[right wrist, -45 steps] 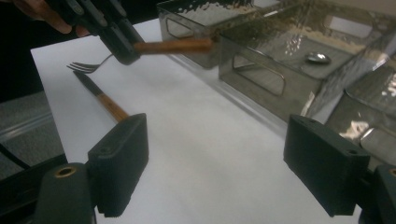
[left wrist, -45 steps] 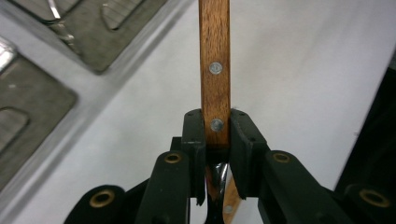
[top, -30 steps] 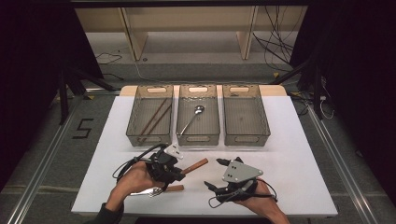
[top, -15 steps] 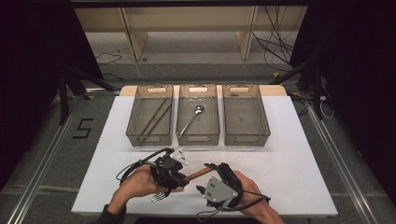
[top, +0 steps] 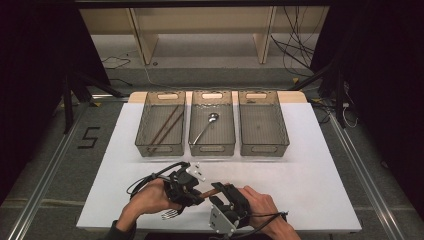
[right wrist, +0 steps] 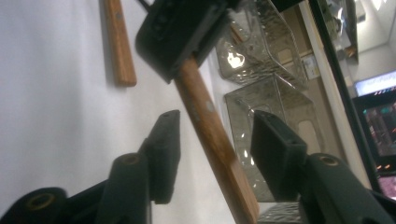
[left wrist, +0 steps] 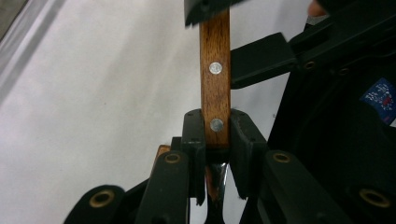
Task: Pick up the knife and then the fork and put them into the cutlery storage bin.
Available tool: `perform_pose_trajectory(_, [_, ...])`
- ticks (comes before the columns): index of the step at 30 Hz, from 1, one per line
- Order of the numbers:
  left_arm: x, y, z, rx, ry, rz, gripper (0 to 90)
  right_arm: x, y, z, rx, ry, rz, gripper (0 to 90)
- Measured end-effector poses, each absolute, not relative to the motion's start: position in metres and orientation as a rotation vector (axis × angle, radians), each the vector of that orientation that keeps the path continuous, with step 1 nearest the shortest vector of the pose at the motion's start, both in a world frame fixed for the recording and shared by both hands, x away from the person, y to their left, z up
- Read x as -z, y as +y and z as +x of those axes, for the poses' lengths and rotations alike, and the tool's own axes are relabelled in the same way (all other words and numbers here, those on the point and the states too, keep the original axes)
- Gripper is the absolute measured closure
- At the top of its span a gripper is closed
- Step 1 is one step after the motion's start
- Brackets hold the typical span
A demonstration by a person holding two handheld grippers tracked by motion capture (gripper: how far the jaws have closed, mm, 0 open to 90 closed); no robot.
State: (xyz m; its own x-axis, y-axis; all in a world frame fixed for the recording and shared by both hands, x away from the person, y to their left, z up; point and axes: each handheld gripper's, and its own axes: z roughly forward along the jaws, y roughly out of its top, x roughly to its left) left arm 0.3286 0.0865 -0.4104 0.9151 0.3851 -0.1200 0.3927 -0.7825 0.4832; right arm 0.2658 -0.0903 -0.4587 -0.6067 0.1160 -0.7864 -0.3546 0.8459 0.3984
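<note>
High view: low in the frame, just left of centre, the left gripper (top: 186, 189) is clamped on a fork (top: 172, 214), its tines poking out below the hand and its wooden handle running right toward the right gripper (top: 223, 199). The right jaws have just been closing around the handle's free end, apparently for a hand-over. Three bins stand in the upper middle: the left bin (top: 161, 149) holds chopsticks (top: 167, 126), the middle bin (top: 212, 149) a spoon (top: 205, 128), and the right bin (top: 264, 149) looks empty, probably the fork's place.

Left gripper view: its jaws pinch the riveted handle (left wrist: 215, 88) near the metal neck, at centre frame, a grip the high view hides under the hand. The right gripper's pads (left wrist: 261, 58) flank the handle at the top.

Right gripper view: the handle (right wrist: 210, 140) crosses the gap between the pads (right wrist: 164, 149) without touching either, so these jaws are open. A second wooden handle (right wrist: 120, 44) lies on the table at upper left.
</note>
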Motion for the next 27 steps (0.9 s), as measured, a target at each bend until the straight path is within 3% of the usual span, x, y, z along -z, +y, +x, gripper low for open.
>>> perform_pose_trajectory(8, [0.410,0.086,0.328,0.037,0.557,2.565,77.2,0.465,-0.086,0.259,-0.599,2.060,-0.263,71.4])
perform_pose_trajectory(19, [0.409,0.088,0.329,0.070,0.582,2.555,75.2,0.473,-0.085,0.254,-0.509,1.994,-0.393,80.8])
perform_pose_trajectory(27, [0.394,0.105,0.333,0.001,0.667,2.456,50.2,0.473,-0.093,0.260,-0.481,2.015,-0.341,81.2])
